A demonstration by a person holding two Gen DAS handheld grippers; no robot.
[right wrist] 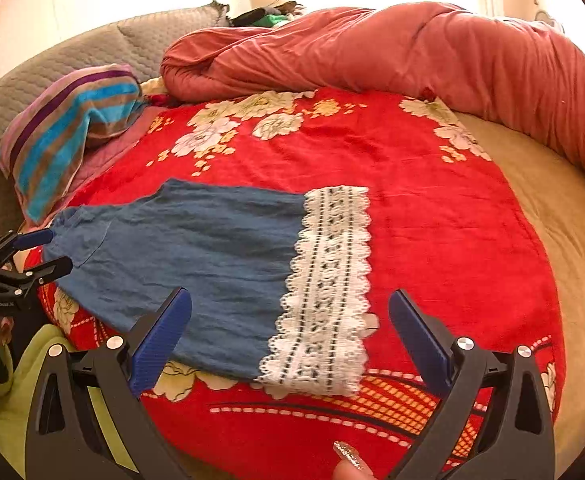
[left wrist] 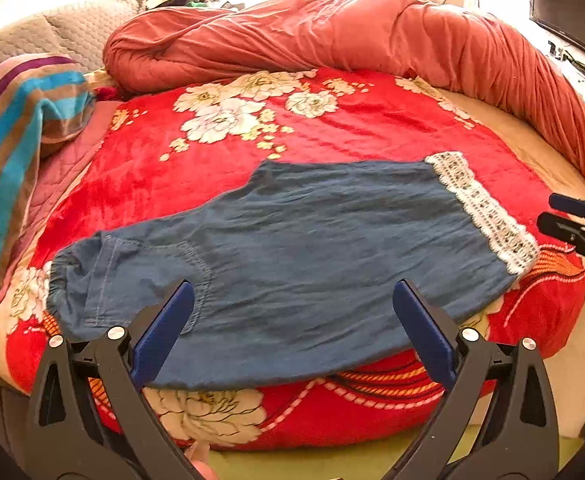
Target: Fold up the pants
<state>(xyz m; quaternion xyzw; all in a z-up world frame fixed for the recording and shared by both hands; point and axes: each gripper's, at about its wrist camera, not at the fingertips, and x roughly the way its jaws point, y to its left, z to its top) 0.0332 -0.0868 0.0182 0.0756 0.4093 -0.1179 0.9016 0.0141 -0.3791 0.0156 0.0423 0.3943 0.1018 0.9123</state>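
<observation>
Blue denim pants with a white lace cuff (left wrist: 284,248) lie flat on the red floral blanket (left wrist: 372,128), long axis left-right. Left gripper (left wrist: 292,320) and right gripper (right wrist: 290,332) both gape near it, the right nearer the cuff.

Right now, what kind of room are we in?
Most likely a bedroom: a bed with a red flowered blanket, a bunched-up duvet behind it, and a striped pillow.
</observation>
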